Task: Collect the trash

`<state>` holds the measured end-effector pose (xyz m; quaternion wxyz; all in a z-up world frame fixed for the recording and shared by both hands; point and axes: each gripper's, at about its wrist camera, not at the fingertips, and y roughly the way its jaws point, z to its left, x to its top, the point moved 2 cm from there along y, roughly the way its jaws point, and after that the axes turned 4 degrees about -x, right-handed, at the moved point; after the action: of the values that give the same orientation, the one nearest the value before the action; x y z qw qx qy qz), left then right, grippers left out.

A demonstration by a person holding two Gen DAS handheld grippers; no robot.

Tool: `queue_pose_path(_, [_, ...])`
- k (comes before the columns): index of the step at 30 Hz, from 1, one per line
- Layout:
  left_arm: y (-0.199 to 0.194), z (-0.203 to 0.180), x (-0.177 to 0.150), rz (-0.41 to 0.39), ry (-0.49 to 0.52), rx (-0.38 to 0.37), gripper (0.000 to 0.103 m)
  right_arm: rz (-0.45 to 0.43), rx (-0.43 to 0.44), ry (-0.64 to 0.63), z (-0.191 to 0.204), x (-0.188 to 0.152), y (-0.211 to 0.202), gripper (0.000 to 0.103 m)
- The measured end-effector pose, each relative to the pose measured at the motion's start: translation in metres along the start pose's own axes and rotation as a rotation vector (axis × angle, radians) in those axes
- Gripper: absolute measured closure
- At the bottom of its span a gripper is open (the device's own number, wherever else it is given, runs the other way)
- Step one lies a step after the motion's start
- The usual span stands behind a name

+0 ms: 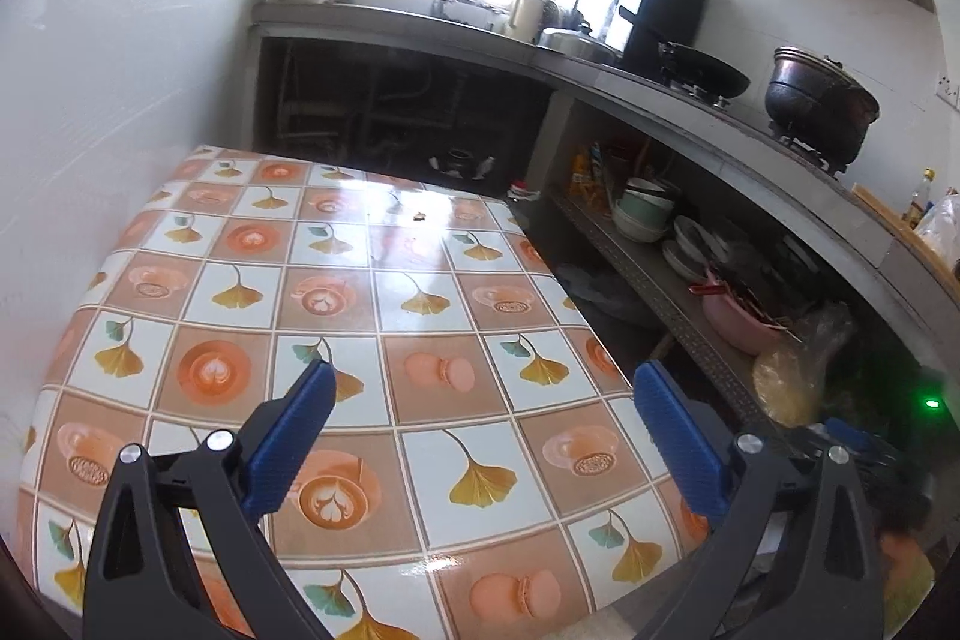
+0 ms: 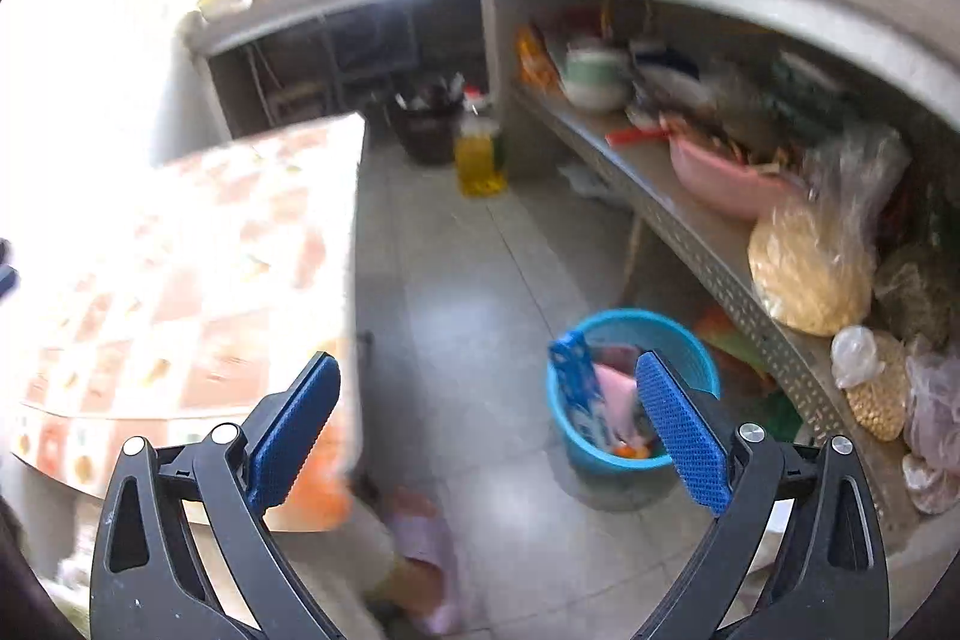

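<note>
1. One blue trash bin point(image 2: 630, 394) stands on the floor beside the shelf, holding a blue carton point(image 2: 576, 388) and pink wrapper point(image 2: 618, 397).
2. One small scrap point(image 1: 418, 218) lies on the tiled counter point(image 1: 336, 280).
3. Left gripper point(image 1: 480, 388) and right gripper point(image 2: 487, 382) both gape wide, holding nothing.

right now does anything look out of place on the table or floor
One small dark scrap lies alone near the far edge of the table. On the floor, the blue bin already holds wrappers. Nothing looks spilled.

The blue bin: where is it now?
In the right wrist view, the blue bin stands on the floor at the right, below the metal shelf, partly behind the right tool's right finger, with trash inside.
</note>
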<state>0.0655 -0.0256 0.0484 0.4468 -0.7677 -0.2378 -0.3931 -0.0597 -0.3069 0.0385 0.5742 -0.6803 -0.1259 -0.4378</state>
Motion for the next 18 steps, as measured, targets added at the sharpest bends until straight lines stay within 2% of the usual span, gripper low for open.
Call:
queue_pose_path(2, [-0.003, -0.010, -0.002, -0.021, 0.005, 0.063, 0.006, -0.039, 0.005, -0.032, 0.015, 0.002, -0.017, 0.008])
queue_pose_path(5, [-0.005, -0.024, -0.007, -0.005, 0.011, 0.139, 0.006, -0.088, 0.001, -0.047, 0.034, 0.000, -0.038, 0.008])
queue_pose_path(10, [-0.017, -0.044, -0.014, -0.009, -0.001, 0.186, 0.006, -0.129, -0.061, -0.065, 0.050, -0.008, -0.062, 0.008])
queue_pose_path(12, [-0.020, -0.050, -0.017, 0.002, -0.003, 0.182, 0.006, -0.139, -0.091, -0.058, 0.050, -0.012, -0.068, 0.008])
queue_pose_path(16, [-0.018, -0.058, -0.030, 0.061, 0.045, 0.227, 0.006, -0.098, -0.135, -0.015, 0.048, -0.020, -0.071, 0.008])
queue_pose_path(18, [-0.015, -0.059, -0.038, 0.093, 0.065, 0.259, 0.006, -0.048, -0.177, 0.009, 0.042, -0.027, -0.063, 0.008])
